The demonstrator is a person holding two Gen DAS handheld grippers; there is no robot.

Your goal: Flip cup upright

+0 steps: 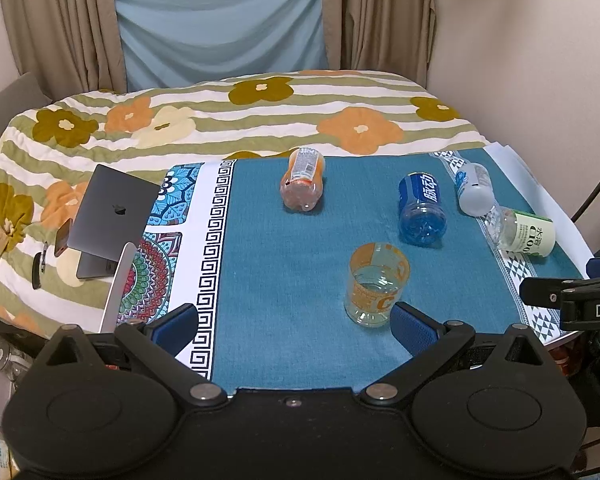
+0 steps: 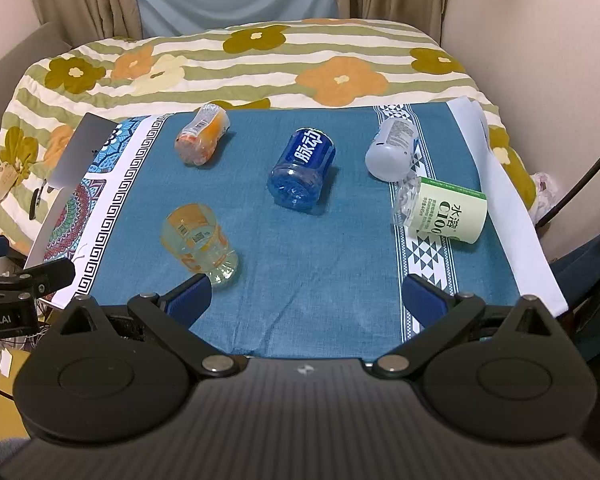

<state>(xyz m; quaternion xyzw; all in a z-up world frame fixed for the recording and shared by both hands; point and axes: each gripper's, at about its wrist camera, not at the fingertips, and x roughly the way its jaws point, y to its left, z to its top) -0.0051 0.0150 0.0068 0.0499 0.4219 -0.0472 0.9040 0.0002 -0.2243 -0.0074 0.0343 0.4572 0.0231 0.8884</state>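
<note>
Left wrist view shows the left gripper (image 1: 294, 326) low over the near edge of the table, pointing forward, with its two blue fingers (image 1: 414, 330) spread wide and nothing between them. The pads look ribbed and soft, and the black arms behind them are hard and smooth with round metal pins. Just past the right finger stands the cup (image 1: 376, 284) — a cut-off clear plastic bottle with an orange label. It stands upright on its bumpy base, open mouth up, on the blue cloth (image 1: 292, 232).

Right wrist view shows the right gripper (image 2: 307, 297) held the same way, low and level, its blue fingers (image 2: 424, 298) also wide apart and holding nothing. In this view the cup (image 2: 198, 236) sits just beyond the left finger and looks see-through and a little yellow.

Farther out, four more cut bottles lie on their sides. An orange one (image 2: 202, 140) lies far left, and a dark blue one (image 2: 302, 170) with white letters lies in the middle. A white one (image 2: 392, 150) and a clear one with a pale green label (image 2: 444, 212) lie on the patterned right strip of the cloth, close together.

A grey laptop (image 1: 114, 220) stands half open at the left edge of the table. Behind the table is a bed with a striped blanket (image 1: 228, 120) with big flowers on it.
</note>
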